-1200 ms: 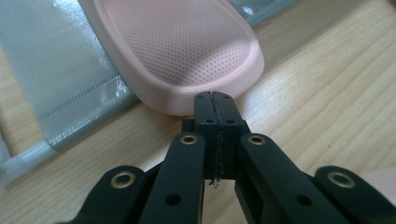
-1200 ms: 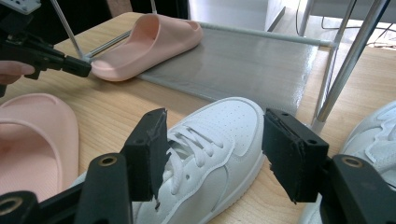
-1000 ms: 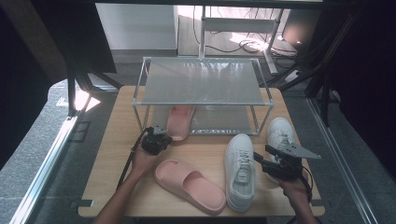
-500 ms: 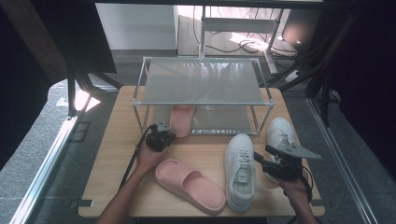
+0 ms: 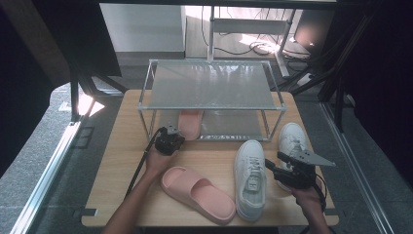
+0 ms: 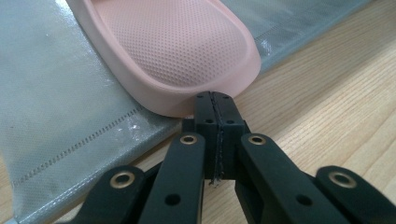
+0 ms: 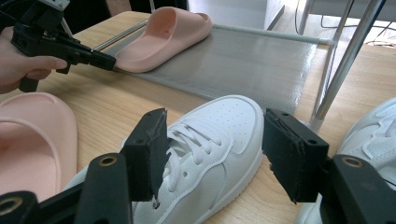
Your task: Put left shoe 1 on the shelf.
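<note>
your left gripper (image 6: 215, 100) has its jaws pressed together with nothing between them, tips right against the heel edge of the pink slipper (image 5: 190, 122) that lies on the lower fabric shelf of the shoe rack (image 5: 209, 68), so you are likely using them as a blunt pusher to slide it deeper in. your right gripper (image 7: 212, 149) hovers with its jaws spread either side of the white sneaker (image 5: 250, 178) on the table (image 5: 117, 170), touching nothing, probably lined up for a grab. the second pink slipper (image 5: 197, 192) and the other sneaker (image 5: 291, 141) wait on the wood beside them.
</note>
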Demonstrator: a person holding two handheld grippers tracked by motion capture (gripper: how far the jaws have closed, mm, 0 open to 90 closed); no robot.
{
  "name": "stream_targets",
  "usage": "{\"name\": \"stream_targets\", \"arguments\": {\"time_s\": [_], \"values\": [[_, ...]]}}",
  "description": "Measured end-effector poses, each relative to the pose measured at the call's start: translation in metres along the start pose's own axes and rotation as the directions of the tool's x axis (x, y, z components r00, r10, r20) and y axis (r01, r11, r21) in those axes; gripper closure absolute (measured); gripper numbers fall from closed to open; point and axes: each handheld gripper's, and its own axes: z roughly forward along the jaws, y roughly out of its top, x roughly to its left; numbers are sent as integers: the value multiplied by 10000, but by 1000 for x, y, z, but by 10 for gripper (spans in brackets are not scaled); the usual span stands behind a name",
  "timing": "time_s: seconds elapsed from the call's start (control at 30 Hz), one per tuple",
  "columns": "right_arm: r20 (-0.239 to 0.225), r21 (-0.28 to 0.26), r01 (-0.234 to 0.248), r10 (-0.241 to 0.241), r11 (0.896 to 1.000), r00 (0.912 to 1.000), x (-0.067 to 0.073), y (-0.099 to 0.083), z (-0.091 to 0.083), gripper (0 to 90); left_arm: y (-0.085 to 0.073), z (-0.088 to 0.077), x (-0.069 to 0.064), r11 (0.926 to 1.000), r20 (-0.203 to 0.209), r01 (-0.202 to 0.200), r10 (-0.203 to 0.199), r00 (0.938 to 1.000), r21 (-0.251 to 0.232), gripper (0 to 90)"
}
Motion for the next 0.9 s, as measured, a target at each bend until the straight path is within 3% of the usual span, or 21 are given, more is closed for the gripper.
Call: {"name": "stream_targets", "arguments": {"time_s": [0.9], "values": [[41,55,2,-2,10000,10000,-1,0,0,414,0,3,-1,9998,77,153,-152,9999,-141,868]]}}
